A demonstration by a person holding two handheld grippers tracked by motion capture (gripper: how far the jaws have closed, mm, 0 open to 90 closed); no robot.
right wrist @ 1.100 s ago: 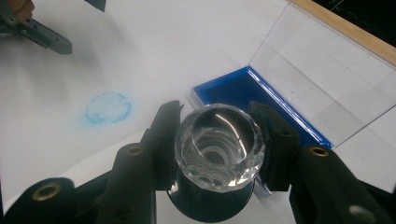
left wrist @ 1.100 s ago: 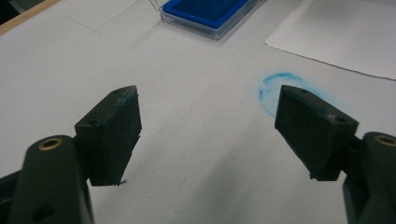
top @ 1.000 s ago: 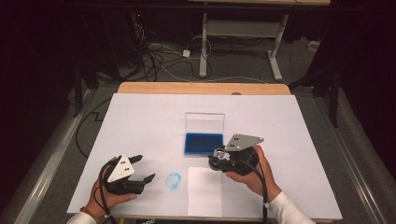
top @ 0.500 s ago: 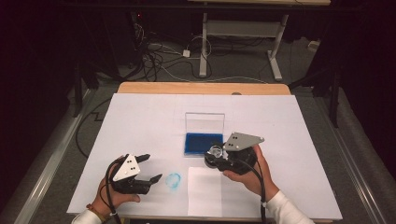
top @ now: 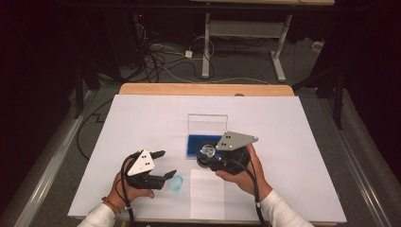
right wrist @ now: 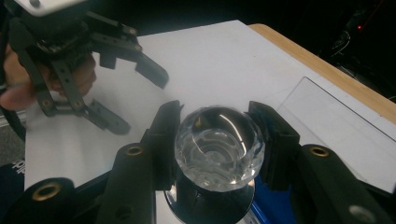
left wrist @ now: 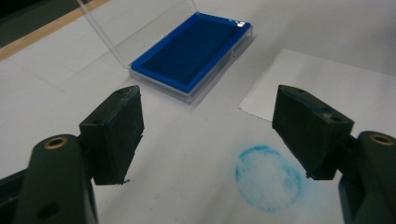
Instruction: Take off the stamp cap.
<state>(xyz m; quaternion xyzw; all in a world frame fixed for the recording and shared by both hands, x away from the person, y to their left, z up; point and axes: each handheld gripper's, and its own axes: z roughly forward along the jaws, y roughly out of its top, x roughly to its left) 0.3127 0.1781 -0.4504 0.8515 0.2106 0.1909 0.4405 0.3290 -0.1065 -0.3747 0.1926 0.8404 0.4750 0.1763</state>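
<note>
Though small, judged the stamp (right wrist: pixel 219 140) dense and rigid, with a clear faceted knob on a dark stem. Found it clamped by that knob between the jaws of the right gripper (top: pixel 206 155), poised above the near edge of the blue ink pad (top: pixel 195 142), in front of the upright clear lid (top: pixel 207 124). Could not tell whether touching the pad or just over it.

Reckoned the knob smooth and slippery, likely glass or acrylic, so prone to chip if dropped and to twist out of a pinch on its curved facets. Would have favoured a hold at the widest girth of the knob or on the stem beneath, with pads square on opposite sides. Looked to be held about so, jaws snug on either flank. Expected no give under squeezing, so needed only moderate force.

Noted the left gripper (left wrist: pixel 212 135) spread wide and holding nothing, low over the white table (top: pixel 293 142), with a blue ring print (left wrist: pixel 268 175) just beside one of its fingers and a small white sheet (top: pixel 207 194) near.

Compared with a second before, found the left gripper shifted rightward, toward the ring print, from a little apart to nearly touching. Saw the right gripper and stamp at much the same spot over the pad, with no evident change in grip.
</note>
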